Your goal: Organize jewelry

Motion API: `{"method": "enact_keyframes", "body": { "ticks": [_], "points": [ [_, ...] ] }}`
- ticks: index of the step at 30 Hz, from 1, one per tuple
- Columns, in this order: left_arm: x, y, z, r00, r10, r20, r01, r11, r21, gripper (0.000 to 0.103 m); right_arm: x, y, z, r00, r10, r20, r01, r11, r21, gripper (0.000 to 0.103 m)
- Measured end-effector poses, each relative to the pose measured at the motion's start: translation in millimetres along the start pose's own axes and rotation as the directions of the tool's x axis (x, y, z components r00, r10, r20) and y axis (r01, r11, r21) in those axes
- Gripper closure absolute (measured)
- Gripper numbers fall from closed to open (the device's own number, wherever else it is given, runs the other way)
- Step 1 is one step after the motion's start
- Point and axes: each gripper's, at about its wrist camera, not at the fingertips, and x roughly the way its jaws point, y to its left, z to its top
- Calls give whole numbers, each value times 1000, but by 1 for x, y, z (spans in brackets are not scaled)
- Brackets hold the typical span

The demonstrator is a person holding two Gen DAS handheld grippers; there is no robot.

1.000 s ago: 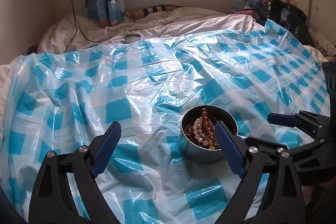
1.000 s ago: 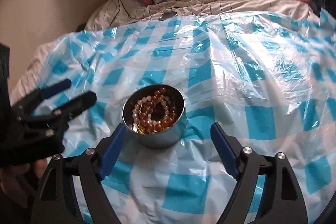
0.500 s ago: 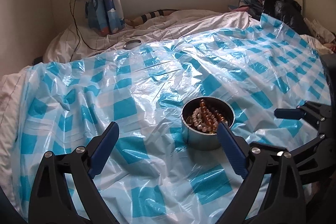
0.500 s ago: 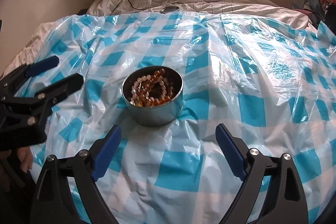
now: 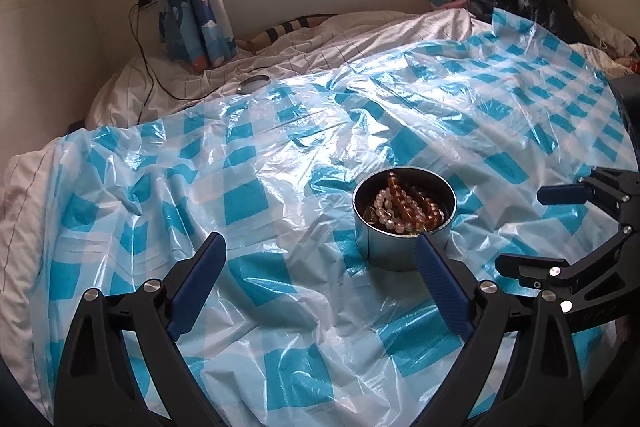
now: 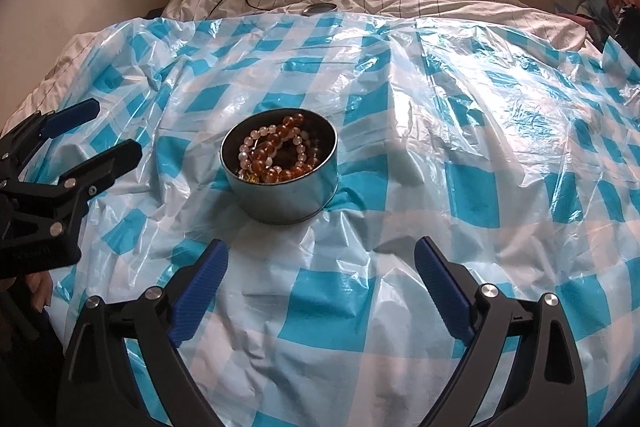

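A round metal tin (image 5: pixel 390 247) (image 6: pixel 286 195) stands on the blue-and-white checked plastic sheet. It holds amber and pale pink bead bracelets (image 5: pixel 404 207) (image 6: pixel 276 151). My left gripper (image 5: pixel 320 267) is open and empty, with the tin just past its right finger. My right gripper (image 6: pixel 320 267) is open and empty, a short way behind the tin. The right gripper also shows at the right of the left wrist view (image 5: pixel 536 231), and the left gripper shows at the left of the right wrist view (image 6: pixel 104 135).
The plastic sheet (image 5: pixel 240 195) (image 6: pixel 460 147) covers a bed with white bedding. A small round lid (image 5: pixel 254 83) (image 6: pixel 319 8) lies near the far edge beside a black cable (image 5: pixel 148 67). Curtains and a window are behind. A black bag (image 5: pixel 536 3) lies at the far right.
Both grippers have drawn back and up from the tin, which now sits farther from the fingers in each view. Both stay open and the tin has not moved.
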Motion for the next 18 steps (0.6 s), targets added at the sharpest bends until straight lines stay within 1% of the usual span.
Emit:
{"method": "enact_keyframes", "body": {
  "ticks": [2,4,7,10,12,13,15,18],
  "points": [
    [2,-3,-2,1000,-12,-11,12,1000,10,11,2,2,-2,1000,-1,-7,1,1000,-4,12],
    [7,-6,-5,997,-58,-45,59,998,11,9,4,2,-3,1000,-3,-16,3,1000,-10,12],
    [16,-11,-10,989,-107,-102,107,994,0,8,7,2,-6,1000,-8,-28,7,1000,-12,12],
    [25,-13,-15,979,-150,-135,147,989,-29,8,11,1,-8,999,-14,-37,14,1000,-10,12],
    [30,-13,-17,975,-161,-154,155,987,-51,8,15,-1,-8,999,-17,-46,17,1000,-4,12],
    [31,-13,-17,976,-158,-153,151,987,-56,8,17,-2,-8,998,-19,-53,19,1000,-2,12],
    [34,-12,-18,979,-138,-152,130,990,-61,8,18,-2,-7,998,-23,-57,23,1000,1,12],
    [40,-11,-19,978,-117,-171,107,992,-72,8,21,-3,-7,998,-22,-65,23,1000,16,11]
  ]
}}
